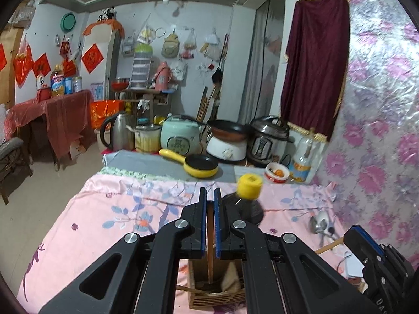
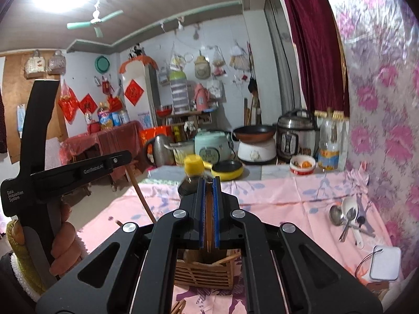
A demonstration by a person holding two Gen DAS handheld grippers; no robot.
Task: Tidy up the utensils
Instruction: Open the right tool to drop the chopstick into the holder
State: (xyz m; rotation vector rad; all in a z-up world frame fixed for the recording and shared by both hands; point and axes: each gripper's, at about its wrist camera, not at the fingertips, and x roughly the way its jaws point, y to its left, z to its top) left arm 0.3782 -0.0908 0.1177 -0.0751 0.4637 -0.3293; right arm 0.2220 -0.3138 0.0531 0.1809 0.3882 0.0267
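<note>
My left gripper (image 1: 210, 196) is shut on a wooden chopstick (image 1: 210, 238) that hangs down into the slatted wooden utensil holder (image 1: 217, 297) right below it. My right gripper (image 2: 209, 183) is shut on another wooden chopstick (image 2: 209, 225) above the same holder (image 2: 204, 274), which has chopsticks inside. Several metal and white spoons (image 2: 348, 219) lie on the pink floral cloth at the right; they also show in the left wrist view (image 1: 320, 223). The right gripper's finger (image 1: 366, 240) shows at the right of the left view.
A dark sauce bottle with a yellow cap (image 1: 248, 196) stands just behind the grippers. A yellow pan (image 1: 200, 166), rice cookers, a kettle (image 1: 117, 132) and a red-rimmed bowl (image 1: 277, 172) crowd the far end. A white flat device (image 2: 385, 263) lies at the right, by the floral wall.
</note>
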